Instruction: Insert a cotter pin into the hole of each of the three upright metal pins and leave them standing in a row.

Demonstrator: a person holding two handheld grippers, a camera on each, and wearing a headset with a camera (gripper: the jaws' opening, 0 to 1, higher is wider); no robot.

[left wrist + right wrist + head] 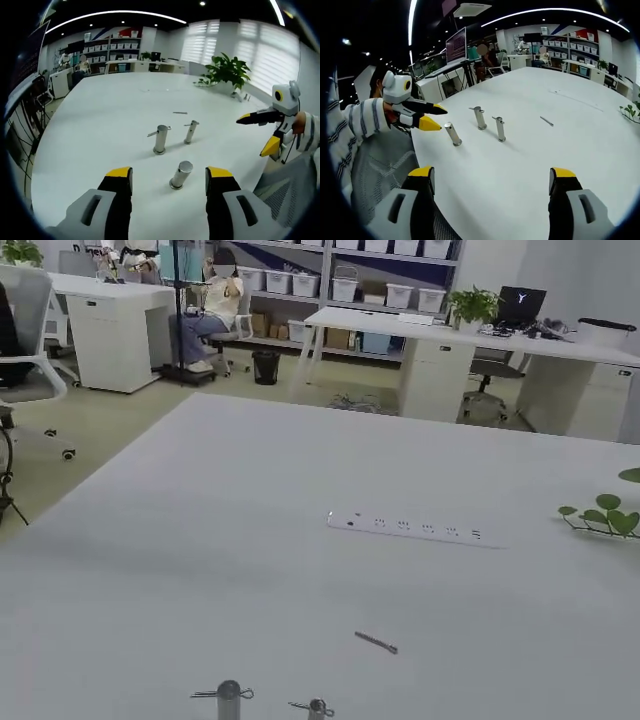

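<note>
Left gripper view: the left gripper (169,172) is being held with jaws spread wide, and a bare metal pin (181,174) is being seen upright ahead. Two more pins (160,139) (190,131) with cotter pins (151,134) through them are being seen standing behind, with a loose cotter pin (180,112) farther back. The right gripper (492,172) is being held wide open, empty.

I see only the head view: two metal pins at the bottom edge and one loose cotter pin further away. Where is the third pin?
Observer: The third pin stands nearest the person, just ahead of the left tool, with nothing through it.
Operator: Is any tool holding something?
Observer: No. The left tool and the right tool are both open and empty.
</note>
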